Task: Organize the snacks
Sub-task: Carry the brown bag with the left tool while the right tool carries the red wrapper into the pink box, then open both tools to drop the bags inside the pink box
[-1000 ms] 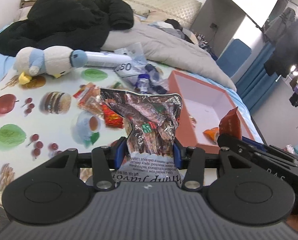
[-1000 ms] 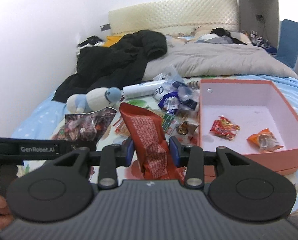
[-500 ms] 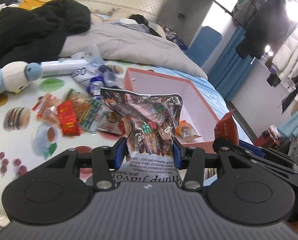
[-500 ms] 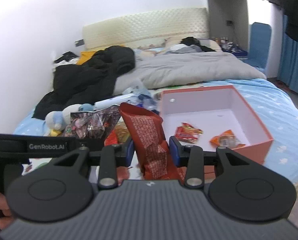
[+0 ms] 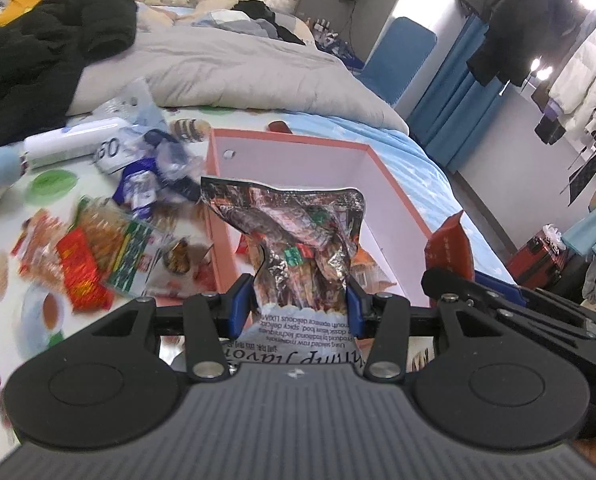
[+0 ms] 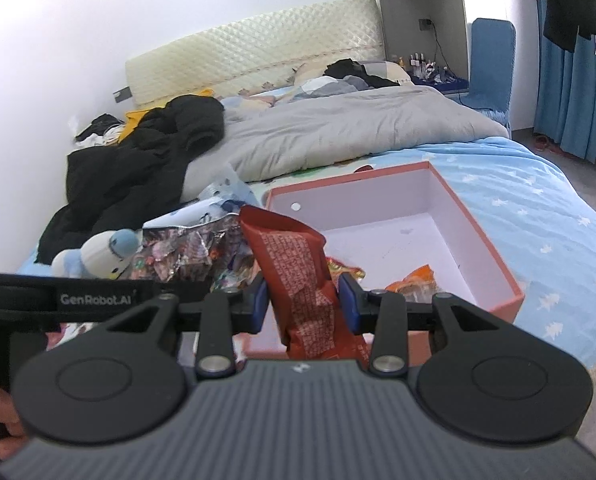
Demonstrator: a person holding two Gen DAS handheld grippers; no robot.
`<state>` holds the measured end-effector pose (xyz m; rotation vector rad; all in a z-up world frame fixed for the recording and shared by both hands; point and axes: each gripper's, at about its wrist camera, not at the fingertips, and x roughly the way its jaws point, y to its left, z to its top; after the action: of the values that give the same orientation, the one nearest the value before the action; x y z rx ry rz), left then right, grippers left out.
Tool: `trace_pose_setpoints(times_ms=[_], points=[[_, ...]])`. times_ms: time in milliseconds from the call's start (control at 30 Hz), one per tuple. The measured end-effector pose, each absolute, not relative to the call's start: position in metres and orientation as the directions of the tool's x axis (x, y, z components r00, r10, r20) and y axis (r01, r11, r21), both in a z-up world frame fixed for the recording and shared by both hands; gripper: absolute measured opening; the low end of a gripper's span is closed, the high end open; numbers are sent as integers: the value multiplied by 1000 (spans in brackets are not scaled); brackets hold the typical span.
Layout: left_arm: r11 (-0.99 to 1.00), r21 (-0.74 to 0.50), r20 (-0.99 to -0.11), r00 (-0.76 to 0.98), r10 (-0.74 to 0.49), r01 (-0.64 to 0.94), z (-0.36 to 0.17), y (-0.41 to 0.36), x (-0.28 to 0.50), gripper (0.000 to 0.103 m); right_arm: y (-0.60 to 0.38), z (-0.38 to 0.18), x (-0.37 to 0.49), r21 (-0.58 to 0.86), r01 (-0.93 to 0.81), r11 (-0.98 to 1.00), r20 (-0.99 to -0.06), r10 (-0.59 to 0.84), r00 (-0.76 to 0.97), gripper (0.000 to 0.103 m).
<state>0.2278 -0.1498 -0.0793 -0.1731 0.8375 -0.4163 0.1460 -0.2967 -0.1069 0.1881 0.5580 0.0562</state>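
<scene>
Both views swung toward the box (image 6: pixel 477 236) on the bed (image 6: pixel 537 184), left hand-held gripper (image 5: pixel 299 300) clamping foil bag (image 5: pixel 294 236), right hand-held gripper (image 6: pixel 302 302) clamping red pack (image 6: pixel 298 264); clear the rim, then release inside.

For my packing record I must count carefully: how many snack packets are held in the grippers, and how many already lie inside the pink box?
Packets held in a gripper: 2 (silver foil packet in the left gripper, red packet in the right gripper)
Packets lying in the pink box: 2 (red-yellow packet, orange packet)
Total: 4
</scene>
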Motion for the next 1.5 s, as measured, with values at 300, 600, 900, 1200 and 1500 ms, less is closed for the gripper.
trace_pose_setpoints(times_ms=[300, 600, 900, 1200, 1500], points=[[899, -301, -716, 547, -434, 319, -102, -192, 319, 53, -332, -123, 218, 209, 23, 978, -558, 100, 824, 41], [884, -305, -787, 429, -443, 353, -154, -226, 384, 53, -355, -166, 283, 202, 62, 977, -632, 82, 771, 41], [879, -301, -817, 376, -438, 370, -188, -241, 405, 53, -370, -207, 310, 231, 126, 965, -699, 74, 712, 41], [872, -303, -788, 413, -457, 386, -170, -235, 391, 72, -378, -203, 312, 234, 154, 960, -705, 59, 706, 56], [873, -284, -746, 480, -461, 397, -125, -212, 343, 72, -366, -167, 272, 233, 131, 964, -644, 52, 763, 56]])
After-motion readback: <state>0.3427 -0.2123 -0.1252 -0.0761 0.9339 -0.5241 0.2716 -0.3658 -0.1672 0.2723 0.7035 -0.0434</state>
